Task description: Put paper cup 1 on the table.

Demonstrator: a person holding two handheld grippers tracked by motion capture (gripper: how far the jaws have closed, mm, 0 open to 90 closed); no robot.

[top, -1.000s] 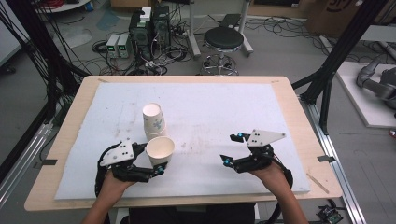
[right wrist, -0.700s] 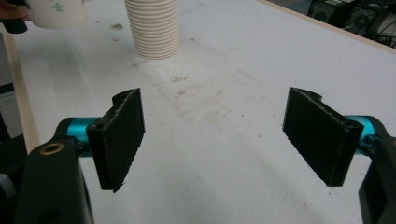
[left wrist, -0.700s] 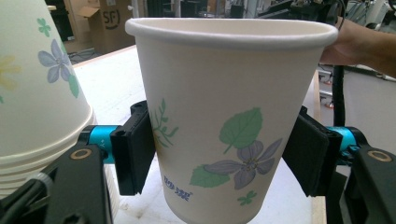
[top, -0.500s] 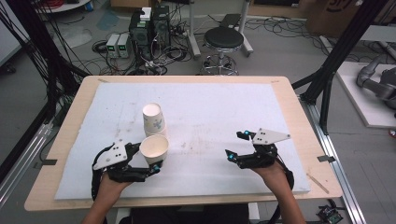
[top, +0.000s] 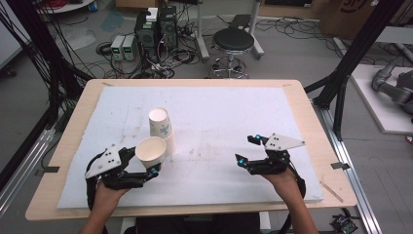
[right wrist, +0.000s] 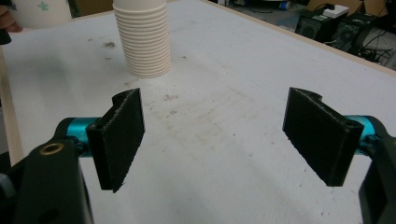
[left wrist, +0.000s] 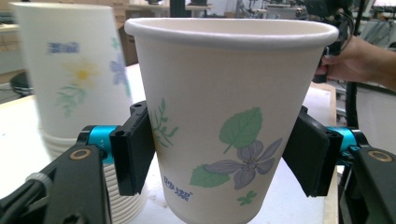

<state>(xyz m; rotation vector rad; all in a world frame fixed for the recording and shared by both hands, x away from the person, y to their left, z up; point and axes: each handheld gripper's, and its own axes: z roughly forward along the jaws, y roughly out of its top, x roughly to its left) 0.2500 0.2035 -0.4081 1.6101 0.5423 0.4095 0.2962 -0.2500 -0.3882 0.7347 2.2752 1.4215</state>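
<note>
**High view: left gripper holding one paper cup beside the stack**

High view is showing me the left gripper near the front left of the white mat, clamping a single paper cup that is sitting upright, mouth open to the camera. Just behind it the stack of cups is standing upside down. From here I cannot tell whether the held cup is touching the stack or the mat.

In the left gripper view the pads are pressing both sides of the cup's flowered wall; its base is cut off by the bottom edge. The stack is blurring behind at left, and a hand is showing partly at the far right.

The right gripper is hovering at the front right, jaws standing wide apart with nothing between them. In its own view, the stack's top is getting cropped off.
</note>
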